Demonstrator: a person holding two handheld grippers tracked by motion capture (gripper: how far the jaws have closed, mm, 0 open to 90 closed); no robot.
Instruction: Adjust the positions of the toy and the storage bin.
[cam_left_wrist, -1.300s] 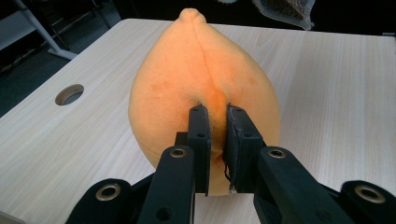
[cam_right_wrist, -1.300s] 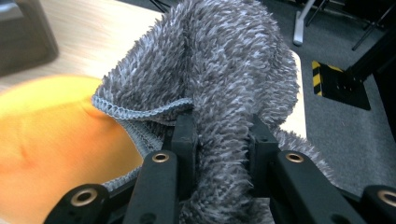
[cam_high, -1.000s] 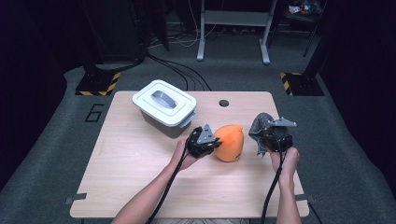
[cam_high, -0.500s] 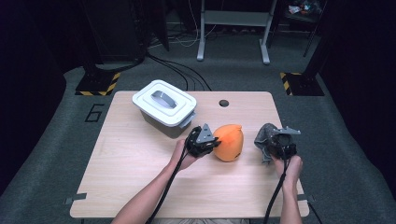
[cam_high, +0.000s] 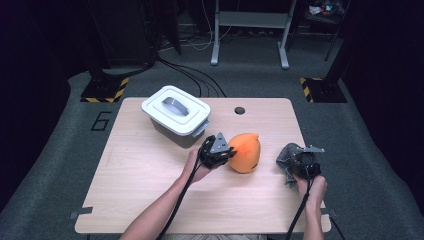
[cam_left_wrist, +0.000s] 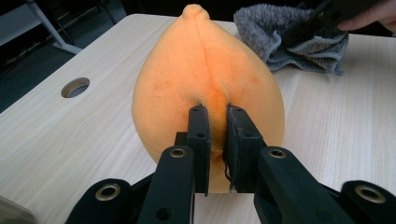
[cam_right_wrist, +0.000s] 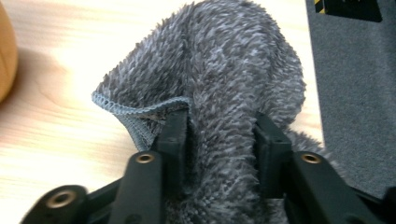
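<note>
High view: right hand (cam_high: 311, 187) low beside cloth (cam_high: 289, 156)

We read this as a lab or test studio, not a home. Bare wooden table (cam_high: 150, 200) with a cable hole (cam_high: 240, 110) on grey carpet (cam_high: 60, 165), a "6" (cam_high: 101, 120) marked on the floor left of it, hazard-striped stand bases (cam_high: 106, 90) upper left and right, loose cables (cam_high: 200, 45) and a metal frame (cam_high: 250, 30) top centre, dark surroundings.
</note>
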